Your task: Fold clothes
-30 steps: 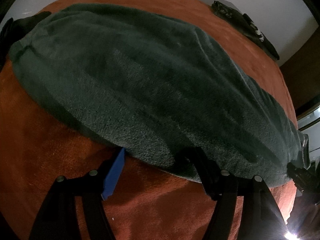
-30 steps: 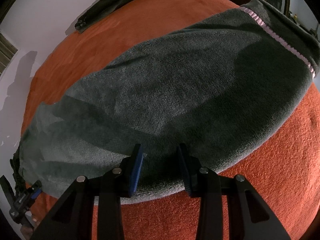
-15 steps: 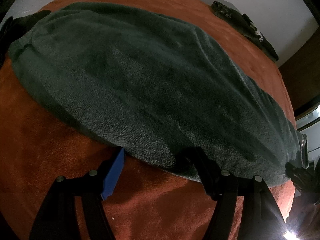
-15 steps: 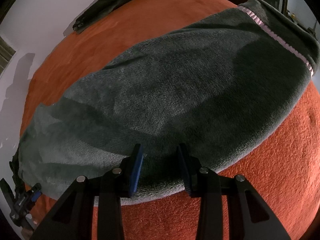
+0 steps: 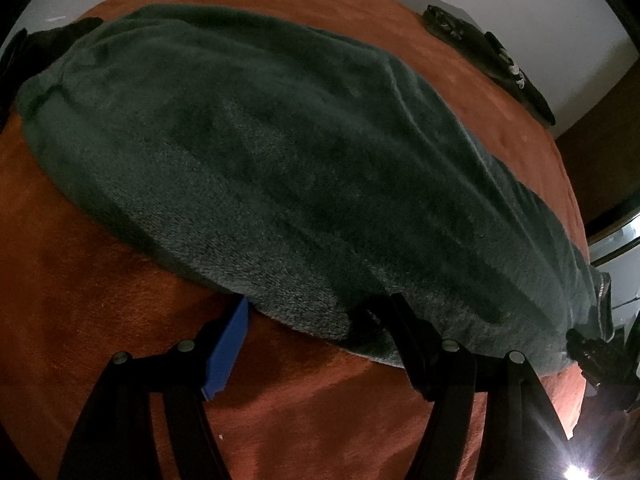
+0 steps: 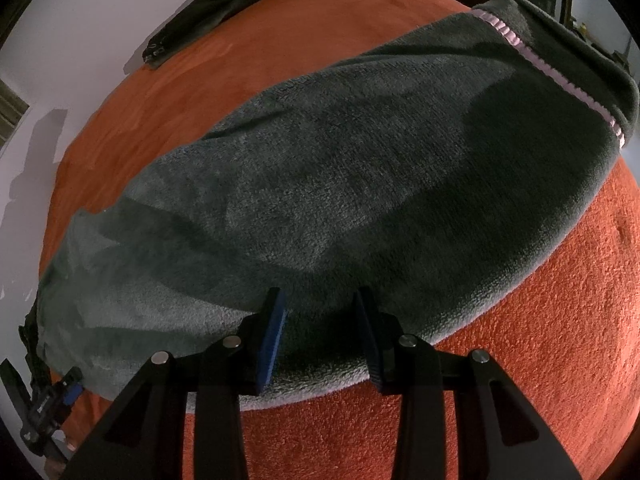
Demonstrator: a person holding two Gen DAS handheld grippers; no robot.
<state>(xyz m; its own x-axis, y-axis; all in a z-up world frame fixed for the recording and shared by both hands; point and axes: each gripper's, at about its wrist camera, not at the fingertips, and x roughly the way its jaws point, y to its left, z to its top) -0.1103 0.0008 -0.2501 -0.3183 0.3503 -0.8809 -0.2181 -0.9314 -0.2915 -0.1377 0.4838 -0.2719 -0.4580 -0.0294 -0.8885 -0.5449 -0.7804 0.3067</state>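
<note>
Lying spread lengthwise on the orange blanket (image 5: 100, 320), the dark green garment (image 5: 300, 168) has its near edge between the parted jaws of both the left gripper (image 5: 316, 312) and right gripper (image 6: 320, 300), which should pinch together evenly.

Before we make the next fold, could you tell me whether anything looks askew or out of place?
Nothing stands out: the grey fleece garment lies flat on the orange cover, with both open claws at its near edge.
</note>
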